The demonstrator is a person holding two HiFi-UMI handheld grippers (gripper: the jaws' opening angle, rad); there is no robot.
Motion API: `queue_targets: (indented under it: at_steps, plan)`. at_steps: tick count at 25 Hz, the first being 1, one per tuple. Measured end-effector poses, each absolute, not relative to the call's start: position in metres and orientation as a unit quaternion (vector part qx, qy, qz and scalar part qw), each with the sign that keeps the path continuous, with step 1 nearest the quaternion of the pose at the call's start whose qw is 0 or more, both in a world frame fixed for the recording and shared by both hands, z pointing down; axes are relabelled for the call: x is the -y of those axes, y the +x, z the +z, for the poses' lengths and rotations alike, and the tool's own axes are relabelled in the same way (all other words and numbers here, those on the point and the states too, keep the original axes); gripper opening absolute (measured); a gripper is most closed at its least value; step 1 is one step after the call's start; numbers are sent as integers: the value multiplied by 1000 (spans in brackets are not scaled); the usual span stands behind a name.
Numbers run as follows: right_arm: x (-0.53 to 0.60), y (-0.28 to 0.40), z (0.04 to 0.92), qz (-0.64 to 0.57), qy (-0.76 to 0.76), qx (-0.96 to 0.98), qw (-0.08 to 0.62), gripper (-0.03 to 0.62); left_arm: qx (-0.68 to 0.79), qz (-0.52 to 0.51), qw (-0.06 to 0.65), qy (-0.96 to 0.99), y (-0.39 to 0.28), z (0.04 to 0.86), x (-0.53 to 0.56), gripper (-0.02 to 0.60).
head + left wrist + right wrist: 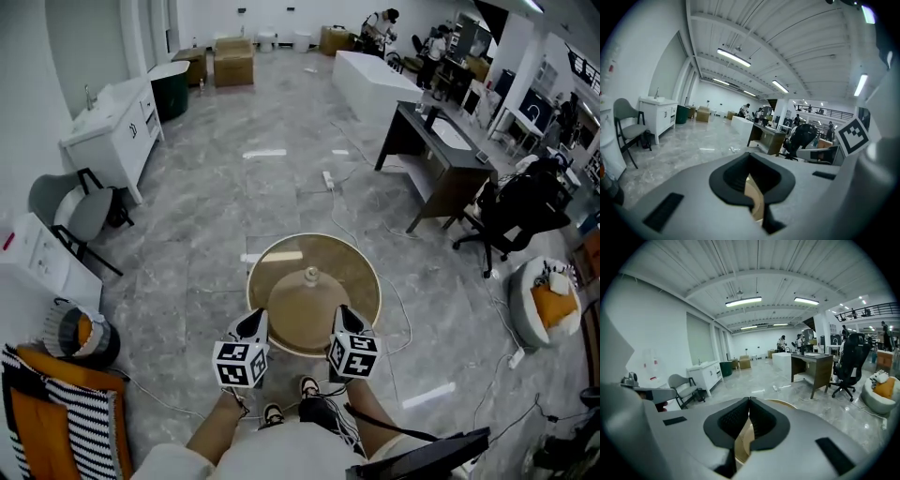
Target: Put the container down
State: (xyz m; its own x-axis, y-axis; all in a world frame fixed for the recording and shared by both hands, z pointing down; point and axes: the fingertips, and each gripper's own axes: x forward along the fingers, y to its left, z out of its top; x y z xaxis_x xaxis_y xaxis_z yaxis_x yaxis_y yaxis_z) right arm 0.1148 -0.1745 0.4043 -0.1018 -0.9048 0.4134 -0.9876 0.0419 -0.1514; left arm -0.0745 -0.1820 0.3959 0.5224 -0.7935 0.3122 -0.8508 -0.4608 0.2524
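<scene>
Head view is the only one that gives the whole picture: grey marble floor (234,187), a round table (364,272) right in front of the person, and the tan round container (307,309) over its near half, sticking out past the near edge. Can't tell if it's actually touching the table top. It's level with its knob (310,276) pointing straight up, and being round it has no long side, just that upright axis. The left gripper (255,321) and right gripper (343,317) pinch its rim on opposite sides. The gripper views don't show the container's shape at all, only a thin tan edge clamped between closed jaws, same on both
</scene>
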Motion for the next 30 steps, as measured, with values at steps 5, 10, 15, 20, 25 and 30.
queue_targets:
  at_steps: [5, 10, 15, 20, 25, 30]
  plan:
    - [143, 111, 375, 189, 669, 712, 95, 26, 471, 55, 180, 862, -62, 359, 161, 3]
    - [124, 111, 357, 180, 663, 720, 98, 25, 471, 20, 163, 866, -57, 325, 143, 2]
    - [115, 122, 350, 180, 660, 724, 94, 25, 486, 20, 156, 860, -59, 316, 131, 2]
    - [99, 140, 348, 191, 652, 728, 94, 25, 504, 31, 167, 847, -46, 320, 114, 3]
    - [85, 149, 339, 168, 630, 748, 125, 23, 510, 37, 177, 841, -25, 323, 102, 3]
    - [85, 155, 333, 154, 624, 755, 130, 23, 507, 42, 169, 844, -10, 324, 99, 3]
